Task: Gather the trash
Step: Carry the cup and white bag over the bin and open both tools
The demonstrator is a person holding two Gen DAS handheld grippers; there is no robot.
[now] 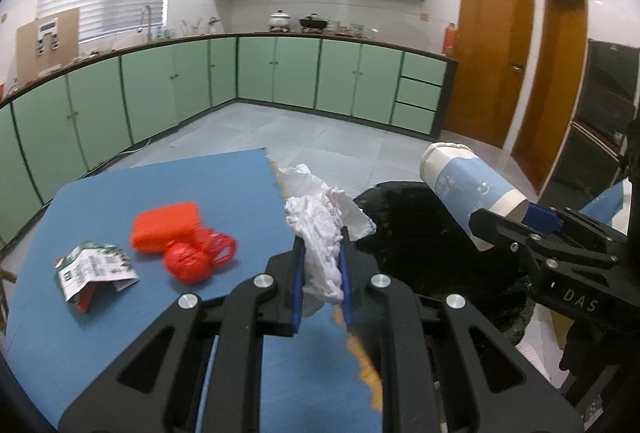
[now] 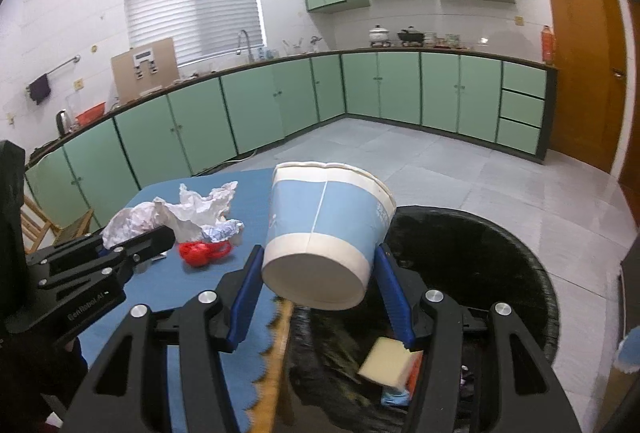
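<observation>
The big black trash bin (image 2: 500,273) stands on the floor just beside the right edge of the desk (image 1: 160,201). It is lined with a dark bag, and its round mouth is open at the top. Some trash already lies inside, a pale yellow block (image 2: 386,357) among it. This bin is the place both loads need to reach, so where each gripper is from its mouth matters most.

The desk has a blue cover. On it sit a red lump of plastic (image 1: 188,257), an orange box (image 1: 166,225) touching it, and a crushed green and white carton (image 1: 94,267) a little way to the left. These are not picked up yet.

The right gripper (image 2: 318,273) is the one nearer the bin. Its blue pads squeeze the sides of a blue and white paper cup (image 2: 328,229), about half way closed. The cup lies tipped over, with its flat bottom toward the camera and its open rim pointing away. Its long axis runs forward and a bit up. It seems to hang over the near left edge of the bin mouth, so it looks ready to drop with a small move to the right.

The left gripper (image 1: 322,273) is squeezed almost fully closed on a crumpled white tissue (image 1: 324,229). The tissue sticks up and forward out of the pads. It is over the torn right edge of the desk, with the bin just to its right. It likely needs a longer move that way than the cup
</observation>
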